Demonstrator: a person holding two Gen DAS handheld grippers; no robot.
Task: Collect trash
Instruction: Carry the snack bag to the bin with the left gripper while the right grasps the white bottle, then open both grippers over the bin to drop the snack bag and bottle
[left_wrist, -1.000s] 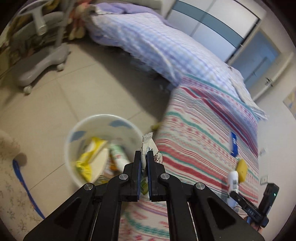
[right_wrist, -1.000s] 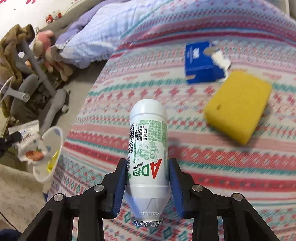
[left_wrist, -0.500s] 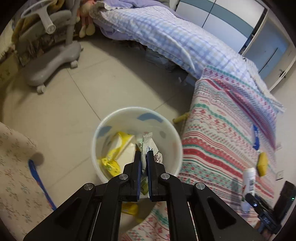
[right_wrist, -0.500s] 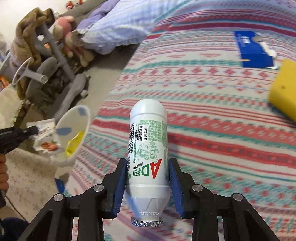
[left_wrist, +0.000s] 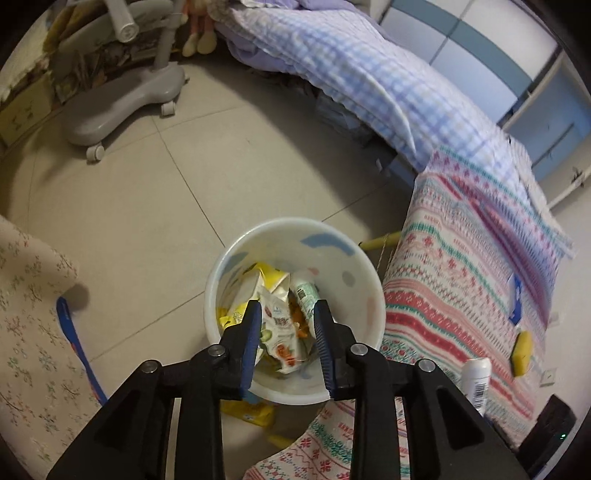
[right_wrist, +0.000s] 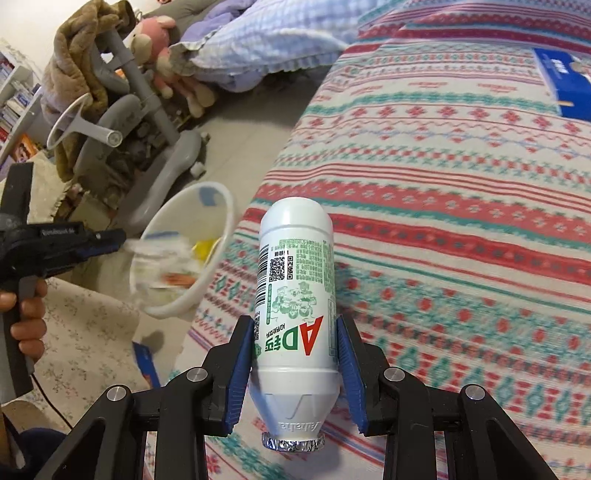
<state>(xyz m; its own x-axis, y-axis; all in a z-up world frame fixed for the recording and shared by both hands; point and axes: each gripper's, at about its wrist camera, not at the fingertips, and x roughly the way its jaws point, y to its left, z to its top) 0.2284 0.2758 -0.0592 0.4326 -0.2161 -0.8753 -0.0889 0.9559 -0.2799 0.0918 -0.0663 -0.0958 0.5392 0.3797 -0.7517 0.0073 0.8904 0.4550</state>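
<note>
My left gripper is open above the white trash bin on the floor. A white snack wrapper lies free between its fingers, in or just over the bin, on top of yellow and green trash. In the right wrist view the bin sits at the bed's edge, the left gripper beside it and the wrapper blurred. My right gripper is shut on a white AD milk bottle, held over the striped bedspread. The bottle also shows in the left wrist view.
A blue box and a yellow sponge lie on the bed. A grey chair base stands on the tiled floor at the back. A floral rug is at left. A yellow packet lies by the bin.
My left gripper has opened and let go of the snack wrapper, which is dropping into the bin. My right gripper has carried the bottle closer to the bed's edge and the bin.
</note>
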